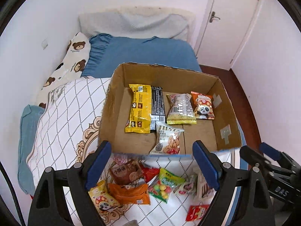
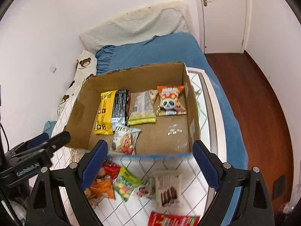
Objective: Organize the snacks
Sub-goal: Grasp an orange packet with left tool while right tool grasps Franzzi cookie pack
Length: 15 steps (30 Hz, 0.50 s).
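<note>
- My left gripper (image 1: pixel 151 166) has its jaws spread wide, empty, over the loose snacks (image 1: pixel 165 183) on the quilt (image 1: pixel 62 113).
- My right gripper (image 2: pixel 150 166) is also spread wide, holding nothing.
- The cardboard box (image 2: pixel 131 77) just ahead holds five packets, including a panda packet (image 2: pixel 170 101).
- Beyond: blue bed sheet (image 1: pixel 146 50), white door (image 2: pixel 223 15), wooden floor (image 2: pixel 254 94).

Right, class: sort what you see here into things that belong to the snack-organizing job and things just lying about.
Belongs to the job:
cardboard box
yellow packet and panda packet in the box
green candy bag, orange bag and wafer pack on the quilt
left gripper and right gripper, both open

Just lying about:
bear pillow
blue sheet
door
</note>
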### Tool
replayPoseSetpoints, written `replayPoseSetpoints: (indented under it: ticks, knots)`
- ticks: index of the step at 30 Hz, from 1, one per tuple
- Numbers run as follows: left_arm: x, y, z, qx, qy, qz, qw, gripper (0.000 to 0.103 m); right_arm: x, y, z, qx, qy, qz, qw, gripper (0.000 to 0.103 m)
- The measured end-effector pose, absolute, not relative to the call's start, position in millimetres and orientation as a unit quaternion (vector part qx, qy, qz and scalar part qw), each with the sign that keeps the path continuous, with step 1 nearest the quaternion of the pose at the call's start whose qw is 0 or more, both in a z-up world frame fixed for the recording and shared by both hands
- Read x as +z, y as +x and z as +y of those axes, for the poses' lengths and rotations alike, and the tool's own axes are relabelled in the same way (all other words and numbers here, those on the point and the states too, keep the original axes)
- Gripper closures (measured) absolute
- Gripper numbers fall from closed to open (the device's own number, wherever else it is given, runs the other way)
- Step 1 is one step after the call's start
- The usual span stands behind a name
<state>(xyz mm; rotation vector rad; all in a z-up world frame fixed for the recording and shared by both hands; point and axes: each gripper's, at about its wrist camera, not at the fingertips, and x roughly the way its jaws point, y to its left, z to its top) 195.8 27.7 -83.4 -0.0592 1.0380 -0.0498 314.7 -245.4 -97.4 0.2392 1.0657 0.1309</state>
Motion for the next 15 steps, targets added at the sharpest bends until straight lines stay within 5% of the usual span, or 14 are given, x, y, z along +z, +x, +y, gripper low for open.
replayPoseSetpoints:
  ticks: [5, 8, 10, 15]
  knots:
    - [-102, 170, 53, -0.025, -0.016, 0.515, 0.856, 0.015, -131, 286, -239, 0.049, 0.127, 0.537, 0.833, 0.01]
    - [-137, 158, 68, -0.027, -0.018, 0.555, 0.831, 0.015, -159, 276, -237, 0.029, 0.122, 0.554, 0.823, 0.03]
    - [-166, 153, 73, -0.025, -0.023, 0.585, 0.81, 0.015, -184, 269, -241, 0.016, 0.137, 0.576, 0.806, 0.033]
    - [-230, 144, 47, -0.072, 0.122, 0.614, 0.777, 0.015, -222, 265, -244, 0.005, 0.137, 0.611, 0.78, 0.033]
